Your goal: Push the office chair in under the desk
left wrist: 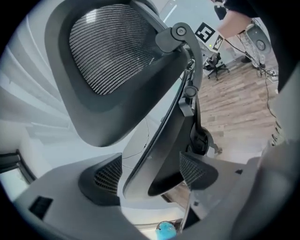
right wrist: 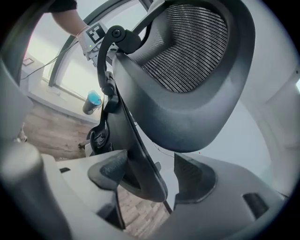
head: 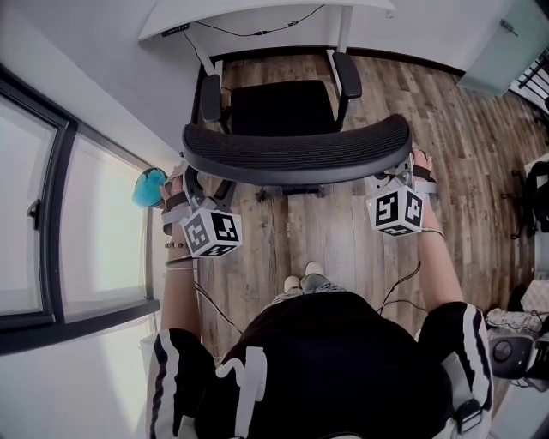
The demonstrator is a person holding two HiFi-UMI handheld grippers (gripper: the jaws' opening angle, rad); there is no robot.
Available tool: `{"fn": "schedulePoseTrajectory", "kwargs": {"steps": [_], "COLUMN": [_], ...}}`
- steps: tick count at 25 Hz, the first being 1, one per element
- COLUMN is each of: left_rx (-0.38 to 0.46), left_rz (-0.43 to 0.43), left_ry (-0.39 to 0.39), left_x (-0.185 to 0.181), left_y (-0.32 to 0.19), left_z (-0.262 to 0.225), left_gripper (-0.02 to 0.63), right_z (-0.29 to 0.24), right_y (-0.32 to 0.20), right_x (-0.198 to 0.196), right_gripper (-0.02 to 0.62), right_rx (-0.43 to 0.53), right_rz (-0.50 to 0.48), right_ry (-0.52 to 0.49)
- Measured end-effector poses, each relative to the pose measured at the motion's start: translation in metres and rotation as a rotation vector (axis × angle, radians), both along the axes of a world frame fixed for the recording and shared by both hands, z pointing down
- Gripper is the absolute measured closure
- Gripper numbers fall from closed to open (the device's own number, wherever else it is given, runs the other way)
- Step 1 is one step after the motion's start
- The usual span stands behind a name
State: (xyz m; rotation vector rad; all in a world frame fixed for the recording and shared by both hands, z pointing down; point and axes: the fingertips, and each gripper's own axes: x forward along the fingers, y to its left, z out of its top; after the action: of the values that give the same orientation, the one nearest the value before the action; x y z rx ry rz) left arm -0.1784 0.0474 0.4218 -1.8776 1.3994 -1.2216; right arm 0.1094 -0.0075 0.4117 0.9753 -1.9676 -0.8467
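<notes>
Office chair: The office chair (head: 283,107) stands on the wood floor (head: 283,249) in the upper middle of the frame. Its seat faces the tabletop (head: 249,13) at the top edge. The seat looks like it is not under the tabletop yet.

Backrest: The backrest (head: 296,154) is a long curved bar that runs from left to right across the middle of the frame. It lies between the person and the seat.

Left claw: The left claw (head: 196,190) sits at the left end of the backrest. In the left gripper view, the left claw (left wrist: 151,171) has the edge of the backrest (left wrist: 112,51) between its two pads. Both pads look like they touch the edge, so it seems to pinch it.

Right claw: The right claw (head: 382,184) sits at the right end of the backrest. In the right gripper view, the right claw (right wrist: 150,173) is spread around the edge of the backrest (right wrist: 187,51). A thin white gap shows beside one pad.

Which is nearer: Both claws are just as near, one at each end.

Way to go: The tabletop lies straight ahead of the claws, toward the top of the frame, with the chair in between.

Next move (my guess): Push with both claws the same, so the chair rolls straight in and does not turn.
</notes>
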Motion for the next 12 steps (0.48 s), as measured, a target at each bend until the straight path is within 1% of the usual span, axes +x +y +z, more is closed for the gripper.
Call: {"fn": "schedulePoseTrajectory", "kwargs": {"steps": [2,6,8,12], "left_rx": [-0.003,-0.01,-0.018,-0.022], "left_rz": [0.006,0.025,0.036,0.061], "left_ry": [-0.025,-0.069,-0.084,-0.106], "left_x": [0.001,0.001,0.003,0.01], "left_y": [-0.002,-0.005,-0.005,-0.009], "left_z": [0.002,0.005,0.007,0.008], "left_gripper": [0.235,0.235,0.235,0.235], "right_z": [0.002,0.013,0.017,0.018], "right_y": [0.001,-0.001,-0.003,-0.006], "right_x": [0.0,-0.001,-0.002,-0.009], "right_gripper": [0.298,0.298,0.298,0.298], "right_rx": [-0.011,-0.067,-0.072,-0.072], "right_rz": [-0.021,-0.058,-0.065,-0.083], "right_ry": [0.014,0.079,0.1,0.101]}}
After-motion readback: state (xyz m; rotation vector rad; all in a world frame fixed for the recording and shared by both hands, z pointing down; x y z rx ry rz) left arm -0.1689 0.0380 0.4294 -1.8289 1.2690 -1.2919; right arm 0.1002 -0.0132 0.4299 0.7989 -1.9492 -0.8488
